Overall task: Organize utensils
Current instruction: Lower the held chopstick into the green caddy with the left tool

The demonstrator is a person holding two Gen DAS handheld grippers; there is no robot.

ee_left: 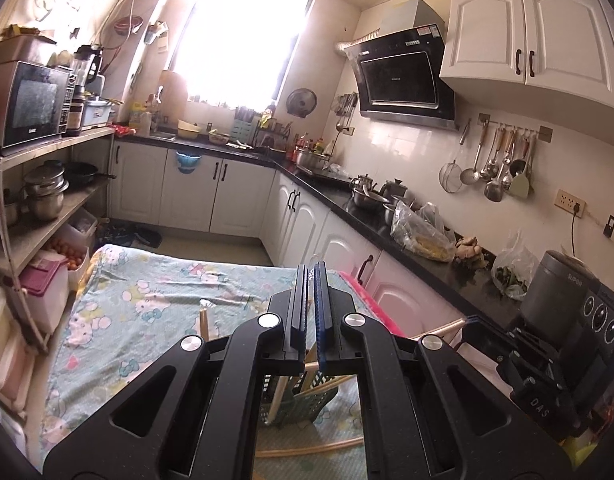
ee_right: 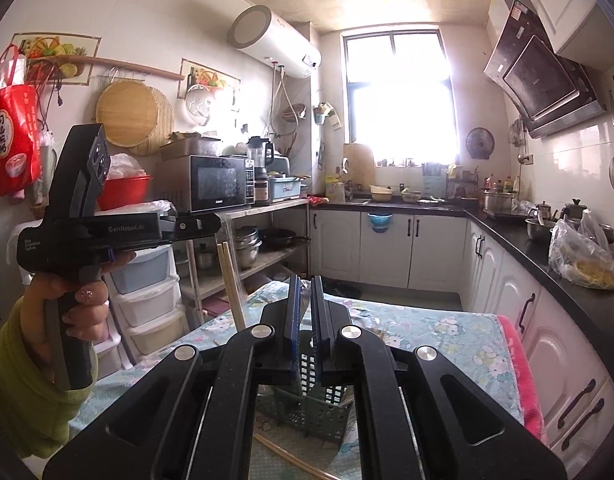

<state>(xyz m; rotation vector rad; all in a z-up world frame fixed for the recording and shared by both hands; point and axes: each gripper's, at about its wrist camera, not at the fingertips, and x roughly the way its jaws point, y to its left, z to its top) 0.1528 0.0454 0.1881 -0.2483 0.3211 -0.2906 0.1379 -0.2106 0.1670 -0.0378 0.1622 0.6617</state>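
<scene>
A green perforated utensil basket (ee_right: 307, 412) lies on the table's patterned cloth (ee_right: 439, 332), just below both grippers; it also shows in the left wrist view (ee_left: 303, 400). My left gripper (ee_left: 311, 280) is shut on a pair of wooden chopsticks (ee_right: 231, 284), which hang down from it above the table in the right wrist view. Their lower part (ee_left: 281, 396) passes under the jaws. My right gripper (ee_right: 305, 292) is nearly shut on a thin clear plastic wrapper (ee_right: 305, 308). More chopsticks (ee_right: 291, 460) lie on the cloth in front of the basket.
A black counter (ee_left: 407, 240) with pots, bags and a rice cooker (ee_left: 555, 284) runs along the right. A metal shelf (ee_left: 47, 200) with a microwave and pots stands left. A pink towel (ee_right: 523, 380) lines the table's right edge.
</scene>
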